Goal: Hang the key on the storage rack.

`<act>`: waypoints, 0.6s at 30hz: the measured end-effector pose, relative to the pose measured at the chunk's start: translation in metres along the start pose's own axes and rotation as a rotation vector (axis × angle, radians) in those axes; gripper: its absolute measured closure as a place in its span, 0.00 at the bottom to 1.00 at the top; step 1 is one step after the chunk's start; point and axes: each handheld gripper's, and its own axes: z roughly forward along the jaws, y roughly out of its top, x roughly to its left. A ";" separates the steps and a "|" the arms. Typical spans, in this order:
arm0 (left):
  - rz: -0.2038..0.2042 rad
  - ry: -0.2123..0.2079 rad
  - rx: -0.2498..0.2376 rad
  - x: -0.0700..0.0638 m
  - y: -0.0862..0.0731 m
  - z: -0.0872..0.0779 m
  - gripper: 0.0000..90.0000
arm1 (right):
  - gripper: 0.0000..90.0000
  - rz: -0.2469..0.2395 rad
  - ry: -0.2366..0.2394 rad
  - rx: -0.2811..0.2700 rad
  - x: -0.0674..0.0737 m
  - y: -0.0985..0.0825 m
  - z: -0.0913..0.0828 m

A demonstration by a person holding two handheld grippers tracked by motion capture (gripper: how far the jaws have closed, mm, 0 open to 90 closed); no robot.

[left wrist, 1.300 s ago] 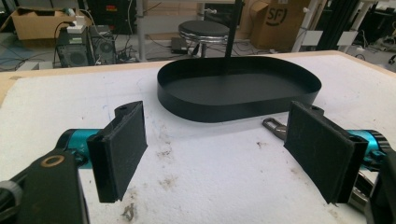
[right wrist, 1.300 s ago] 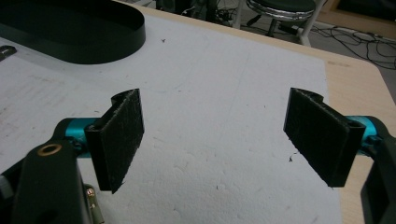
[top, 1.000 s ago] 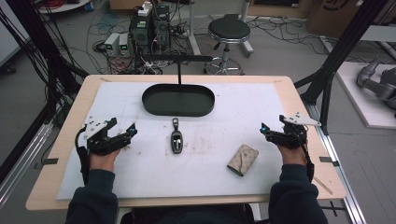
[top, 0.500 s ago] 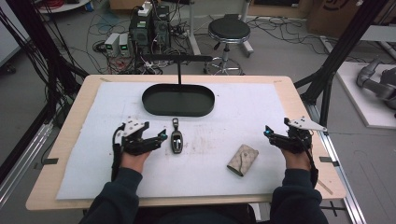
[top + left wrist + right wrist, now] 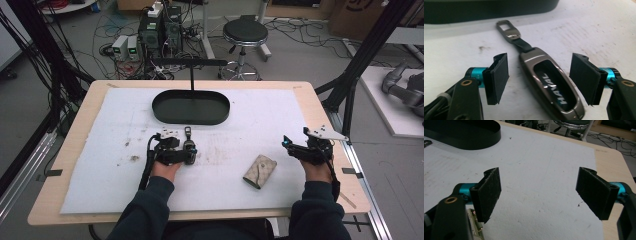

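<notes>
A dark metallic car key fob [image 5: 549, 85] with a strap and clasp lies flat on the white mat. My left gripper [image 5: 540, 73] straddles it, one pad on each side with a gap to both. The jaws have just been closing and are not pressing on the fob. In the high view the left gripper [image 5: 187, 152] sits at the fob [image 5: 189, 137], just in front of the black oval tray [image 5: 191, 107]. My right gripper [image 5: 288, 144] rests near the table's right edge, open, with bare mat between its pads [image 5: 489, 192].
A small beige wallet [image 5: 260, 171] lies on the mat between the two hands, nearer the right one; its corner [image 5: 475, 226] shows beside the right gripper's left jaw. A black post [image 5: 191, 75] rises behind the tray. The tray wall [image 5: 486, 10] stands just beyond the fob.
My left hand has travelled right from the table's left side to the key fob, and its jaws now flank it. The right hand has stayed in place.
</notes>
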 end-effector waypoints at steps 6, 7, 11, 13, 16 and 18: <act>0.032 0.048 0.062 -0.013 -0.002 0.011 0.35 | 0.23 0.000 -0.001 0.002 0.000 0.000 0.000; 0.047 0.058 0.080 -0.015 -0.003 0.013 0.35 | 0.23 0.001 0.000 0.003 0.000 0.000 0.000; 0.117 0.085 0.094 -0.018 -0.004 0.013 0.39 | 0.23 -0.003 -0.001 0.005 0.000 -0.001 0.000; 0.143 0.058 0.114 -0.013 -0.002 0.010 0.42 | 0.23 -0.001 0.000 0.007 -0.001 -0.001 0.000; 0.149 0.050 0.121 -0.009 -0.002 0.007 0.46 | 0.23 0.002 -0.001 0.010 -0.001 -0.002 0.000; 0.149 0.051 0.126 -0.005 -0.002 0.004 0.46 | 0.23 0.004 -0.002 0.011 -0.001 -0.002 0.000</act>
